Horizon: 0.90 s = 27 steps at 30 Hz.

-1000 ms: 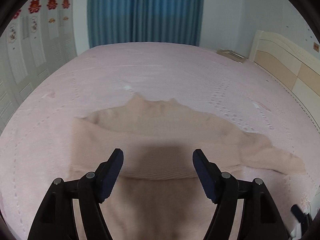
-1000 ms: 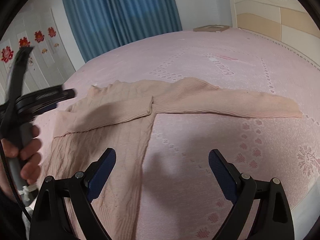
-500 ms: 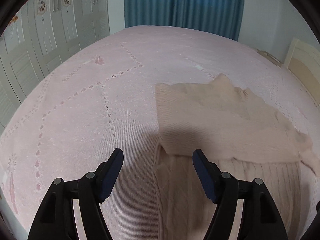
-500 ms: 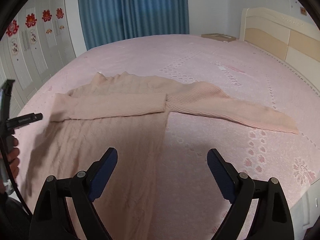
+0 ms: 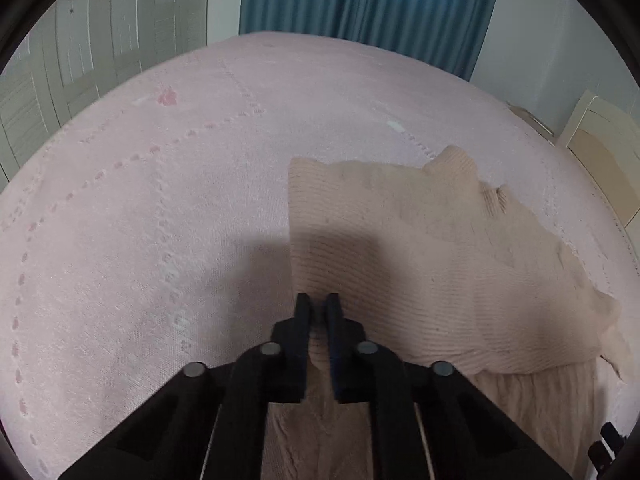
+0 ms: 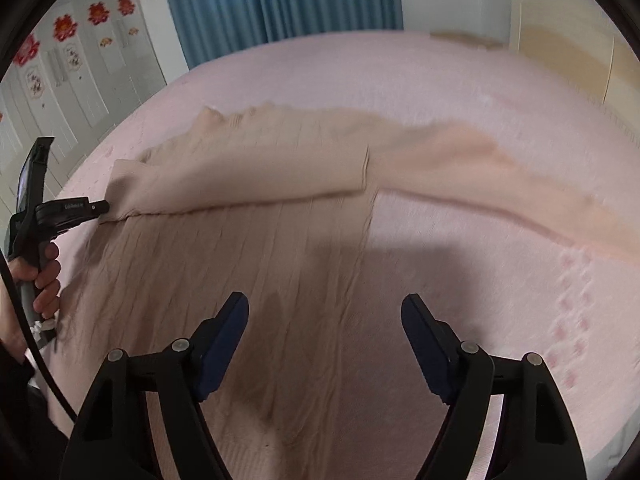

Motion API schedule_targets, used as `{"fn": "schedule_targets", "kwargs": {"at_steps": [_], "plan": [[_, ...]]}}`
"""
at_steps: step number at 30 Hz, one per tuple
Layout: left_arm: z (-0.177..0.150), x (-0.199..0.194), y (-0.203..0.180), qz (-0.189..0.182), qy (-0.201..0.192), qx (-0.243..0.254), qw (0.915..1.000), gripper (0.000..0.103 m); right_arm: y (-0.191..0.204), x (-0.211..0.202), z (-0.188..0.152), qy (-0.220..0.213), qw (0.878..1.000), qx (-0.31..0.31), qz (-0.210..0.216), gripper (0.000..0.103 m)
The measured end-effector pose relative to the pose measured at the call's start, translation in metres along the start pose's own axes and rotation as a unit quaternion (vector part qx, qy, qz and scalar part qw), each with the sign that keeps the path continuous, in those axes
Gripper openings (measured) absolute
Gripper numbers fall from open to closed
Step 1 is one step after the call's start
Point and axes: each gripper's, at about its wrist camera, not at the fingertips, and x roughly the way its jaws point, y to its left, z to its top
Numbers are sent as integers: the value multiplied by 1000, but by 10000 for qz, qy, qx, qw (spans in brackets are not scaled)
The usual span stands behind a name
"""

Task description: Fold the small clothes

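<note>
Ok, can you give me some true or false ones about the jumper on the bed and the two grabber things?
1. The peach knitted jumper lies on a pink bedspread. True.
2. Both sleeves are folded across the jumper. False: one sleeve is folded across, the other sleeve stretches out over the bedspread.
3. The left gripper is shut on the jumper at its edge. True.
4. The right gripper is squeezing the jumper too. False: its jaws stand apart above the jumper, having just been closing a little, holding nothing.
5. The curtain behind the bed is red. False: it is blue.
</note>
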Motion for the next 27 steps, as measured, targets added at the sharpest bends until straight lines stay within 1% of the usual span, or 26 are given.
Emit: {"fn": "schedule_targets", "kwargs": {"at_steps": [1, 3, 4, 6, 8, 10, 12, 14, 16, 17, 18, 19, 20, 21, 22, 23, 25, 27], "plan": [[0, 0, -2, 193, -91, 88, 9997, 3, 2, 3, 0, 34, 10000, 6, -15, 78], [-1, -3, 3, 529, -152, 79, 9985, 3, 4, 7, -1, 65, 10000, -32, -65, 78], [0, -2, 5, 576, -129, 31, 9983, 3, 6, 10, -2, 108, 9999, -63, -102, 78], [0, -3, 12, 402, -52, -203, 9990, 3, 8, 11, -3, 137, 9998, -80, -128, 78], [2, -6, 17, 113, 26, -381, 9992, 3, 8, 11, -4, 139, 9998, -72, -108, 78], [1, -9, 17, -111, 56, -427, 9990, 7, 7, 13, -4, 160, 9998, -56, -95, 78], [-1, -11, 11, -156, 67, -305, 9994, 16, 6, 12, -5, 192, 9998, -20, -82, 78], [-3, -12, 3, -181, 84, -159, 9997, 22, 3, 7, -4, 172, 9998, 47, -38, 78], [-6, -13, -7, -235, 68, -29, 9997, 23, -1, -5, -2, 3, 9999, 85, -69, 77], [-7, -13, -10, -233, 59, 45, 9997, 25, -4, -13, 1, -123, 9998, 102, -91, 76], [-9, -17, -12, -222, 52, 123, 9997, 30, -9, -23, 5, -297, 9994, 133, -137, 76], [-10, -16, -18, -197, 42, 238, 9995, 35, -15, -33, 9, -444, 9986, 186, -204, 73], [-10, -19, -20, -182, 33, 321, 9993, 47, -22, -41, 11, -578, 9976, 260, -279, 61], [-11, -19, -24, -170, -2, 396, 9991, 58, -29, -48, 15, -690, 9963, 358, -364, 54], [-11, -22, -26, -149, -52, 443, 9989, 63, -43, -58, 20, -772, 9948, 505, -440, 49], [-12, -24, -29, -98, -156, 493, 9986, 69, -53, -64, 23, -821, 9939, 592, -437, 49], [-13, -26, -33, -12, -263, 583, 9980, 70, -81, -78, 29, -1010, 9910, 758, -444, 49], [-13, -23, -35, 30, -231, 628, 9978, 70, -106, -88, 33, -1089, 9881, 806, -722, 49]]}}
